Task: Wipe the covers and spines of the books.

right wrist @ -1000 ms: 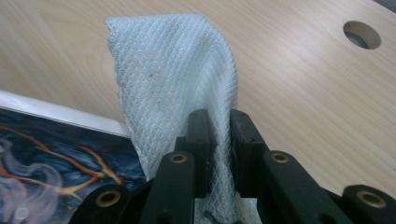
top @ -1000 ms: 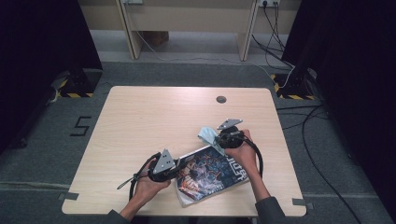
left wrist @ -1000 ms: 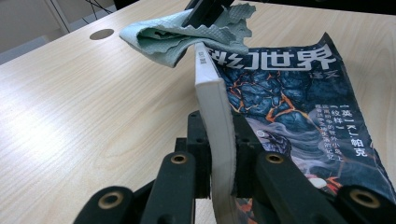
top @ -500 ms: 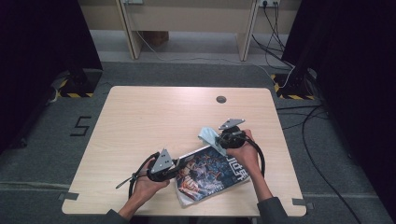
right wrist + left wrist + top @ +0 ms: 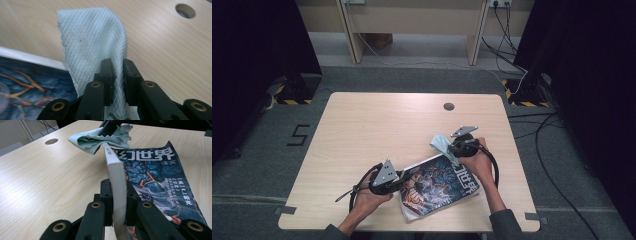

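A magazine (image 5: 439, 184) with a dark blue and orange cover lies near the table's front edge. My left gripper (image 5: 404, 176) is shut on its left edge; in the left gripper view the white page block (image 5: 117, 192) is pinched between the jaws of my left gripper (image 5: 117, 202). My right gripper (image 5: 451, 149) is shut on a pale green cloth (image 5: 442, 145) at the magazine's far corner. In the right gripper view the cloth (image 5: 92, 42) rises folded from between the jaws of my right gripper (image 5: 117, 82), above the magazine cover (image 5: 30, 82). The cloth (image 5: 100, 137) drapes over the magazine's far end.
The light wooden table (image 5: 377, 130) has a round cable hole (image 5: 449, 106) at its far side. A wooden frame (image 5: 412, 20) and cables (image 5: 512, 45) stand on the grey floor beyond the table. Dark curtains flank both sides.
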